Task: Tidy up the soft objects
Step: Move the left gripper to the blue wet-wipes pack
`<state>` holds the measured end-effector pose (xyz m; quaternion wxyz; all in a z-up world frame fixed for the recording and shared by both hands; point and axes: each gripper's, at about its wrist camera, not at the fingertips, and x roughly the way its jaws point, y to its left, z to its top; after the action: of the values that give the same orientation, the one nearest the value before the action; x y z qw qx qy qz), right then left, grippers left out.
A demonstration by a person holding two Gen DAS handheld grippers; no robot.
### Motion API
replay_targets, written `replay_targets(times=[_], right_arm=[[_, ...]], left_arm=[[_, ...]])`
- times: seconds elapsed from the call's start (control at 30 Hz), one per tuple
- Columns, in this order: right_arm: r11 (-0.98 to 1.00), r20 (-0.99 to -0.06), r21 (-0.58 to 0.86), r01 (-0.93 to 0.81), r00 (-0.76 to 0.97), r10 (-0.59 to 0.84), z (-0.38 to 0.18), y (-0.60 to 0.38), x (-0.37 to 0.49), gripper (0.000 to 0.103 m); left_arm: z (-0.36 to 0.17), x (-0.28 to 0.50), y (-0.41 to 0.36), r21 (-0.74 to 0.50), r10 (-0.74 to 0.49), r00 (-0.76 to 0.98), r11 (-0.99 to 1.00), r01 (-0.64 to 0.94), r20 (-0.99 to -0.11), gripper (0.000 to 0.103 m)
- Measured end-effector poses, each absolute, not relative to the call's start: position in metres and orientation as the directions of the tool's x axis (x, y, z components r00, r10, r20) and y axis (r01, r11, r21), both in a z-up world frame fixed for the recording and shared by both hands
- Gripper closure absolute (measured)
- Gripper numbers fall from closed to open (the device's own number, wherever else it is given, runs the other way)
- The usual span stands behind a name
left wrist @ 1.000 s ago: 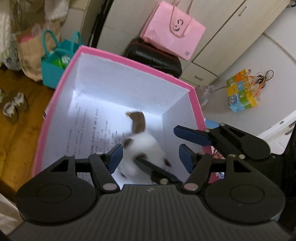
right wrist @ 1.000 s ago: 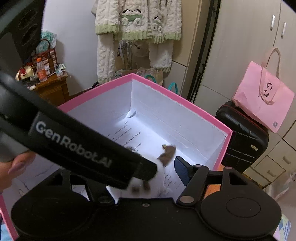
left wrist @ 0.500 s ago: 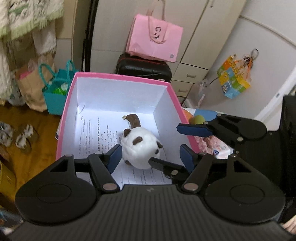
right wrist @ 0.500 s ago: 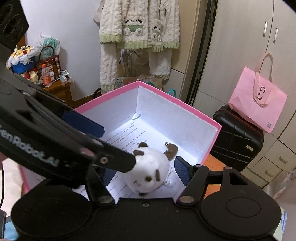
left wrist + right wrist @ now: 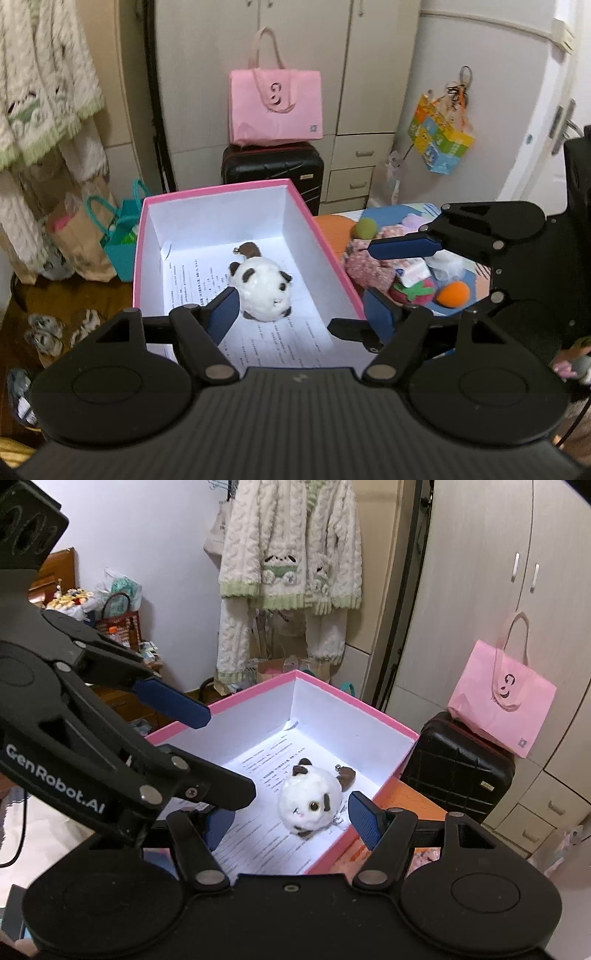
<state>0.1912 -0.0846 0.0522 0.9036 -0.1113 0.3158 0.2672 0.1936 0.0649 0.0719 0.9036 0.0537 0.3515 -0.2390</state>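
Two grippers hang over a pink box (image 5: 325, 243) with nothing between their jaws: the left gripper (image 5: 301, 314) has just been opening, and the right gripper (image 5: 291, 819) stands part open, its left pad half hidden behind the other tool. One panda plush (image 5: 310, 803) lies free on printed paper (image 5: 280, 332) inside the box. Beside it, soft toys (image 5: 410, 273) crowd a table, partly covered by black linkage. Behind stand a suitcase (image 5: 273, 170), a pink bag (image 5: 275, 107) and pale wardrobe doors (image 5: 480, 590).

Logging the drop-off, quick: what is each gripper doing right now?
Left gripper: open, holding nothing; its jaws have just been opening above the plush panda lying in the pink box.
Right gripper: open, holding nothing.
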Motion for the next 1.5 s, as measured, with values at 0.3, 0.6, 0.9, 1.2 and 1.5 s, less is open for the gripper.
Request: replay_targets(times=[0.3,0.6,0.9,1.2,1.5], right_arm=[[0.838,-0.590,-0.049,-0.543,0.693,0.414,0.064,-0.119,0.137,0.030],[0.880,-0.554,-0.050,-0.472,0.746,0.369,0.053,-0.177,0.082,0.029],[0.893,-0.564,0.007,-0.449,0.736,0.375,0.016,-0.212,0.057,0.026],[0.887,-0.592,0.026,-0.461,0.708,0.385,-0.033,-0.222,0.061,0.026],[0.907,-0.592,-0.036,-0.420,0.740,0.319,-0.072,-0.222,0.082,0.025]], left_arm=[[0.085,0.148,0.035,-0.025,-0.437,0.632,0.834,0.552,-0.640,0.026],[0.075,0.116,-0.007,0.003,-0.490,0.585,0.765,0.645,-0.646,0.026],[0.031,0.107,-0.052,0.035,-0.495,0.542,0.715,0.698,-0.679,0.026],[-0.002,0.119,-0.097,0.162,-0.363,0.589,0.739,0.654,-0.722,0.027],[-0.024,0.163,-0.119,0.041,-0.366,0.500,0.774,0.632,-0.785,0.032]])
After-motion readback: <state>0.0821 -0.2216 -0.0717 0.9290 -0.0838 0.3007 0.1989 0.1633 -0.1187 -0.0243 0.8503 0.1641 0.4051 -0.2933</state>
